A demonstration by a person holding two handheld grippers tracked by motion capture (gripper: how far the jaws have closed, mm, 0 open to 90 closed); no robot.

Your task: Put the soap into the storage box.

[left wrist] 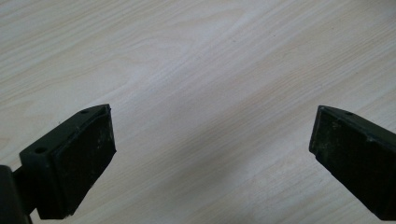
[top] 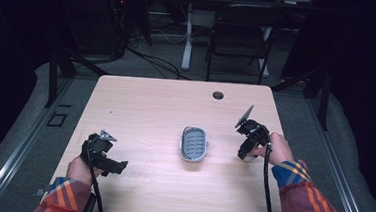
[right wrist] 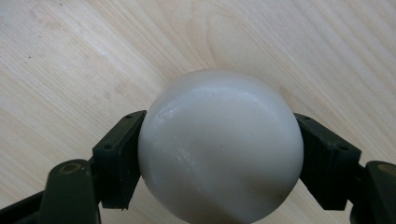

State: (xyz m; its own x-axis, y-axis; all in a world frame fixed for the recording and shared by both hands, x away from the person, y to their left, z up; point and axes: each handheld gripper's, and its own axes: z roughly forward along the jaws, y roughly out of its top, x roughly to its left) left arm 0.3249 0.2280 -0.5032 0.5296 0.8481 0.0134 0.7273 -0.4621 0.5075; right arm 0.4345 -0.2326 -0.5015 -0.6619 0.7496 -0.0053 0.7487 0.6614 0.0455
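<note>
We've got the white soap bar (right wrist: 219,144) clamped in the right gripper (top: 252,135), jaws pressed on both its sides, just right of the soap dish (top: 194,143) at mid-table. Dish's long axis runs away from us. Left gripper (top: 106,156) sits well left of the dish, jaws spread, holding nothing. Right hand's nearer, so prob. it carries the bar left into the dish.

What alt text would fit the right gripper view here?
A smooth white rounded object, possibly a bar of soap, is clamped between the two black jaws of the right gripper, one on each side. Behind it lies the pale wood-grain table.
</note>
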